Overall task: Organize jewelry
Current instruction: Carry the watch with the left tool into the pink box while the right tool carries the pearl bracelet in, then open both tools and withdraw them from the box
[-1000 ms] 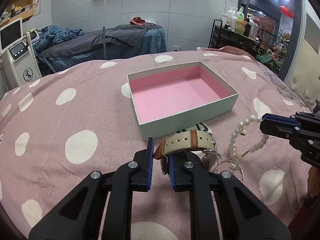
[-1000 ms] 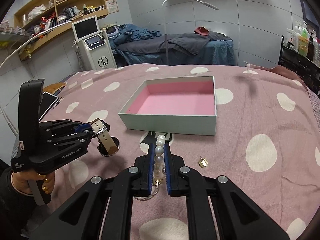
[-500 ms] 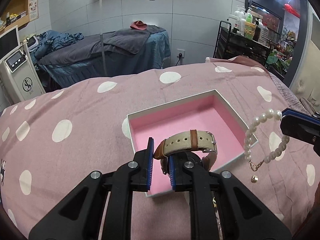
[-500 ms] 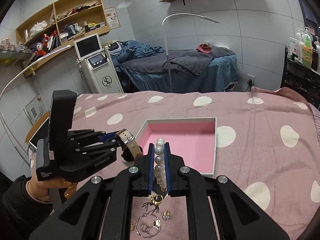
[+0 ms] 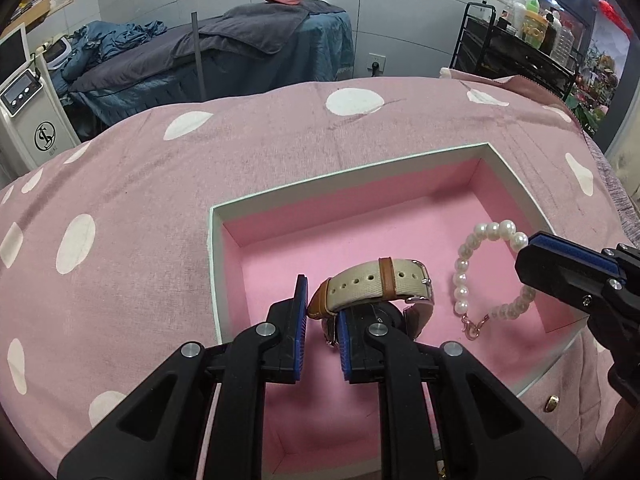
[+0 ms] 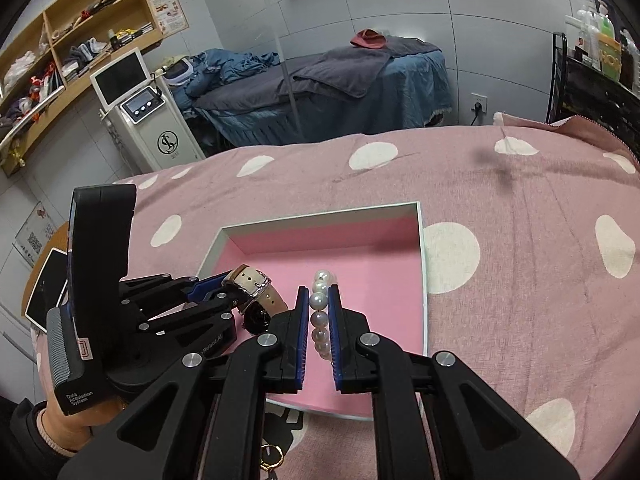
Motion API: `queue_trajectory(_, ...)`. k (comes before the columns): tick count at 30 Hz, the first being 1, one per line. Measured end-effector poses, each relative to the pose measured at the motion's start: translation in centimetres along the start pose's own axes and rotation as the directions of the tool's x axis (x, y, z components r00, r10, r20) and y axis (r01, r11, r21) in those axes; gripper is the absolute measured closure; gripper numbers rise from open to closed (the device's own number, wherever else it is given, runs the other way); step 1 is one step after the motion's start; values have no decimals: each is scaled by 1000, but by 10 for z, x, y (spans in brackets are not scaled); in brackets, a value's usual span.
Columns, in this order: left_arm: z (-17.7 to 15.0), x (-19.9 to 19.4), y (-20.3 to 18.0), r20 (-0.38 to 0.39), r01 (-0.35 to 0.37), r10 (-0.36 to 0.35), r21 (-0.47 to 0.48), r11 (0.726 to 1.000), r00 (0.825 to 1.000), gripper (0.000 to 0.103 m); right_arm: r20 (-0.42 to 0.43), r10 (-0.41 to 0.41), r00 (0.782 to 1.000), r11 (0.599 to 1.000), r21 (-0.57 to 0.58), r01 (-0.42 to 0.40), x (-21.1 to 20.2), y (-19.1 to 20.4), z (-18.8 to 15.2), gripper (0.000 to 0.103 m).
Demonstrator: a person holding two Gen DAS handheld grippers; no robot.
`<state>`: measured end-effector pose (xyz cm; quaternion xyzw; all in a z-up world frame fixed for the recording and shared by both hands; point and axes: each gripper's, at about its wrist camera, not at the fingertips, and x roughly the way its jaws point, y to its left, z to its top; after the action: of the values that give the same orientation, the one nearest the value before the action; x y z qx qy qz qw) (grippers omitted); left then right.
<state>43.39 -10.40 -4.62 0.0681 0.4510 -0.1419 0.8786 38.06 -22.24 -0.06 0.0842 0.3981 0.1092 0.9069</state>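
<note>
A white box with a pink lining (image 5: 360,172) (image 6: 423,264) lies open on the spotted pink cloth. My left gripper (image 5: 322,300) (image 6: 218,286) is shut on the beige and brown strap of a watch (image 5: 376,282) (image 6: 252,282) and holds it over the box's near left part. My right gripper (image 6: 318,300) (image 5: 532,248) is shut on a pearl bracelet (image 6: 319,300) (image 5: 464,264), which hangs in a loop over the box's right part.
A gold ring (image 6: 272,456) and a small gold piece (image 5: 552,404) lie on the cloth in front of the box. A massage bed (image 6: 320,80), a white machine (image 6: 148,120) and a black trolley of bottles (image 5: 520,40) stand beyond the table.
Both grippers have moved forward from the cloth to over the box, the left carrying the watch and the right carrying the pearl bracelet. The box now fills more of both views.
</note>
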Motion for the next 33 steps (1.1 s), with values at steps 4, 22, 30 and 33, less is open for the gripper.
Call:
queue_trajectory(4,-1,1,1,3,-2,3,-6,1000,1000,89,-3,-43,999,998,-39,43,3,3,-7,94)
queue_trajectory(22,0,-60,-11,166,-165,145,113,980,975,14,114,-113,987,992,-43,119,-41,-10,-13,43)
queue_trajectory(30,-38,-106,-2,219,-102,86,64,993,972,8,100,-138,985,990,-21,140,-64,-21,-37,31)
queue_trajectory(33,-61,-121,-3,244,-60,41,69,996,969,6,85,-124,989,992,-13,126,-70,-22,-51,28)
